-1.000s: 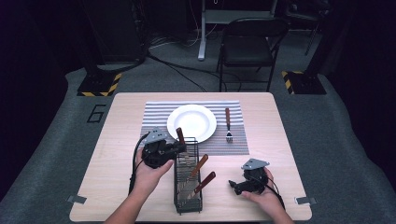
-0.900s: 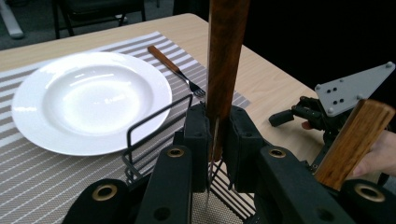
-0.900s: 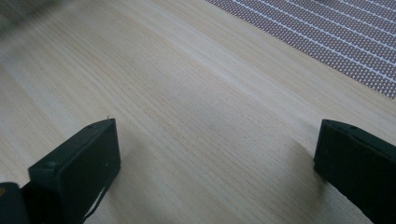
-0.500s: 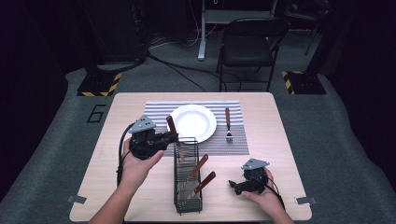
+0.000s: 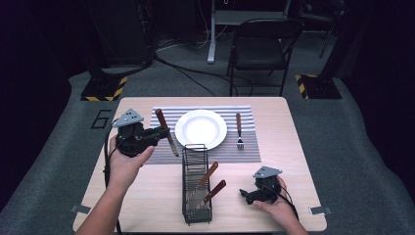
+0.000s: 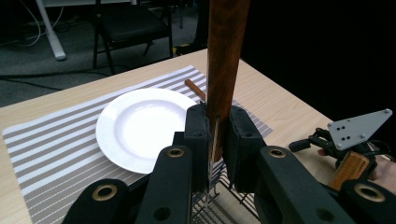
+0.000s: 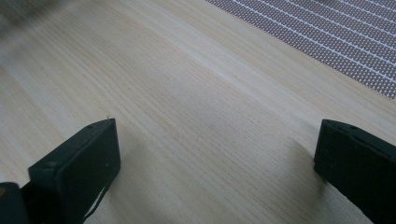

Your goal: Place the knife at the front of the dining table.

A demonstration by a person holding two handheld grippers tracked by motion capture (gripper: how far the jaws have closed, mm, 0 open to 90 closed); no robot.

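Note:
My left gripper (image 5: 161,133) is shut on a wooden-handled knife (image 5: 165,129), held in the air over the left end of the striped placemat (image 5: 244,147). The handle (image 6: 226,56) points up and the thin blade hangs below the jaws of my left gripper (image 6: 217,135). Beside it on the mat lies a white plate (image 5: 200,129) (image 6: 140,126), with a fork (image 5: 239,129) to its right. A black wire rack (image 5: 195,183) in front of the plate holds two more wooden-handled utensils (image 5: 208,176). My right gripper (image 5: 244,195) (image 7: 215,154) rests open on the bare wood at the near right.
The table's near edge runs just behind the rack and my right hand. A folding chair (image 5: 259,49) stands beyond the far edge. Bare wood (image 7: 187,93) stretches between the right gripper and the rack.
My left gripper has lifted the knife up out of the rack and carried it left and away, to above the placemat's left end. The right gripper has stayed put.

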